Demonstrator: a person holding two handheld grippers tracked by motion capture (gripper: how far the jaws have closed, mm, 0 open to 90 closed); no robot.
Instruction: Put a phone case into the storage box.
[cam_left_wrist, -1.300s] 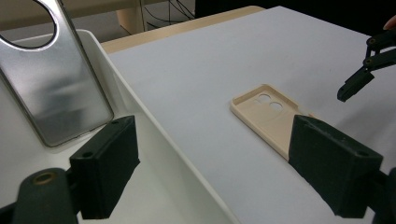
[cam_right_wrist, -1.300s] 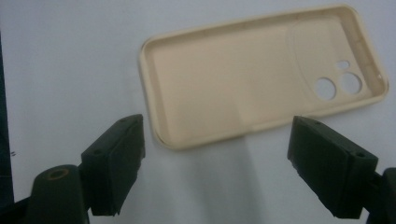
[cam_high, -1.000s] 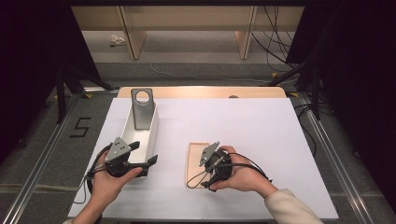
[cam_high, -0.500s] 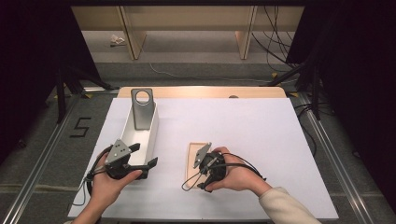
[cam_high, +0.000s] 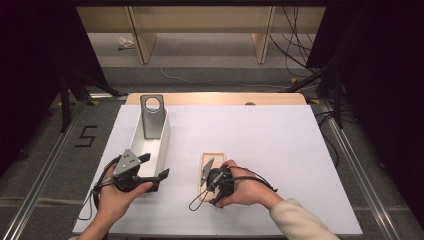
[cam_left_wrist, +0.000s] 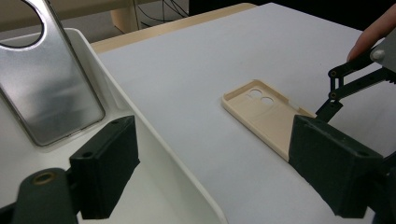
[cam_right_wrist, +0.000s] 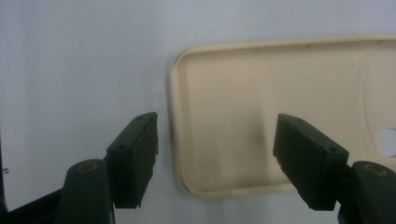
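Two grippers on the table: over on the left, the left gripper sits with its jaws apart straddling the wall of the white bin, where a silver phone case leans, nothing pinched. Moving right, the beige phone case lies flat on the white mat, long axis running away from the person. The right gripper is way nearer, hanging right over the case's near end, jaws just been closing, one pad outside the long edge and one over the inside, not clamped yet.

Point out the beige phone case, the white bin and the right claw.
beige phone case (cam_right_wrist: 233, 112): right gripper view, inner face.
white bin (cam_high: 161, 145): high view, right wall.
right claw (cam_right_wrist: 215, 154): right gripper view, between fingertips.
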